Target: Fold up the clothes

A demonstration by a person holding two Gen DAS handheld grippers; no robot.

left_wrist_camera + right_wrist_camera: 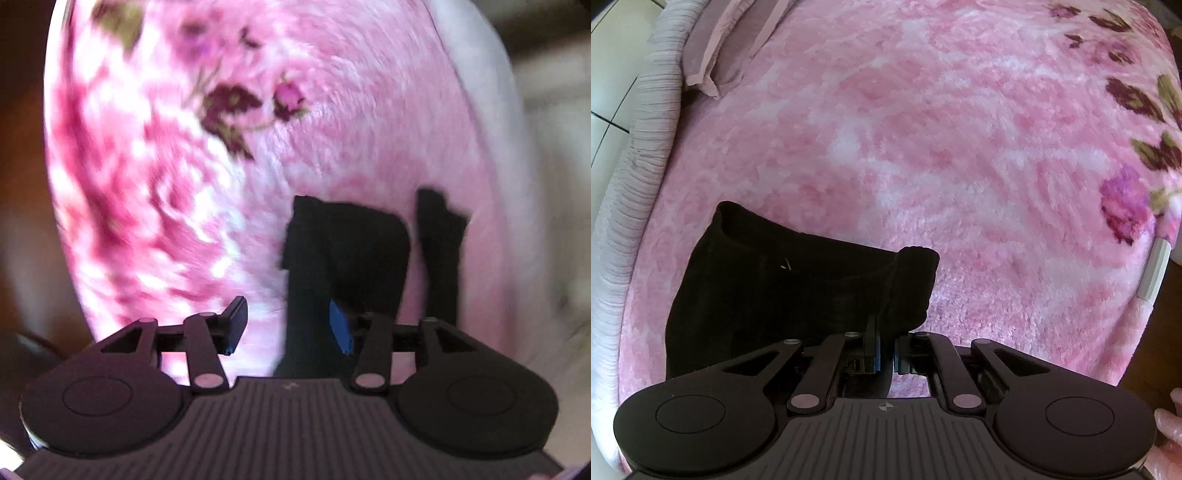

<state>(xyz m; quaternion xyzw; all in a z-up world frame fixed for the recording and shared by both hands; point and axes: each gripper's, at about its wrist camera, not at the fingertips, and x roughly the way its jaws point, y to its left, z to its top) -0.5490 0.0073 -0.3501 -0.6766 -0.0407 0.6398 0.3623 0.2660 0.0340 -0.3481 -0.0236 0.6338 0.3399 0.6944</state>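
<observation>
Right up close, the right tool (885, 356) is pinched tight on an edge of the black garment (798, 295), which lies folded on a big pink floral blanket (960, 147) covering the bed. Left tool (288, 325) has its jaws apart with nothing pressed between them; a bit of the same dark cloth (347, 251) sits just past its right finger, everything blurry there. Pale pillow (727, 40) is tucked at the blanket's far left edge. Fingertips (1171, 435) peek in bottom right.
</observation>
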